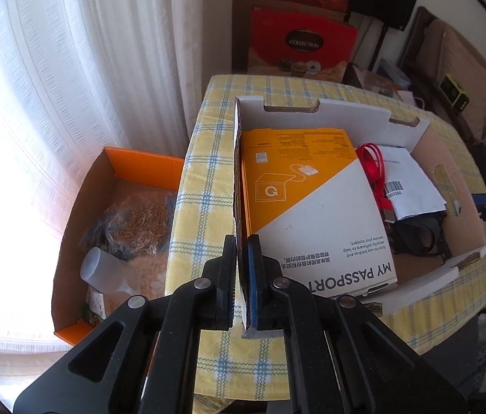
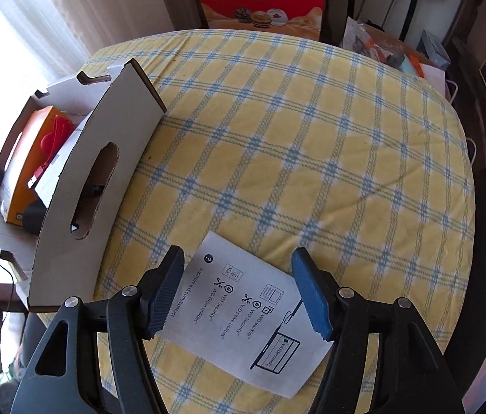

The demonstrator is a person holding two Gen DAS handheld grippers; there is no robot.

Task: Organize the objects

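Right wrist view: right gripper (image 2: 238, 295) hangs over a leaflet (image 2: 248, 314) lying flat on the checked cloth (image 2: 294, 145), near edge of the table. Jaws spread wide, one pad on each side of the sheet's width, neither touching it that I can see. Nothing held.

Left wrist view: left gripper (image 1: 243, 276) is clenched on the near left wall of the box (image 1: 312, 112), pads pinching the cardboard edge. Looks like it is steadying the box.

Box sits on the left part of the table. Inside: an orange-and-white carton (image 1: 312, 200), a red cable (image 1: 374, 169), a white paper (image 1: 412, 186), something black (image 1: 418, 238) under it.

Handling, my read:
- Leaflet is thin paper, near weightless, floppy, flat against soft cloth. No edge standing up to bite on.
- Pinching top-down likely just slides the pads over it or bunches cloth with it.
- Best grab: the near corner, which looks to overhang the table edge. Come in low and close on that edge.
- Otherwise press and drag one pad to buckle the sheet, then close on the ridge.
- It will droop and flap once lifted; move slow, keep it low over the box wall.
- Creasing is the only damage risk; not fragile.
- Box wall is stiff corrugated, fine for the left grip.

Drop spot: on top of the paper at the box's right side.
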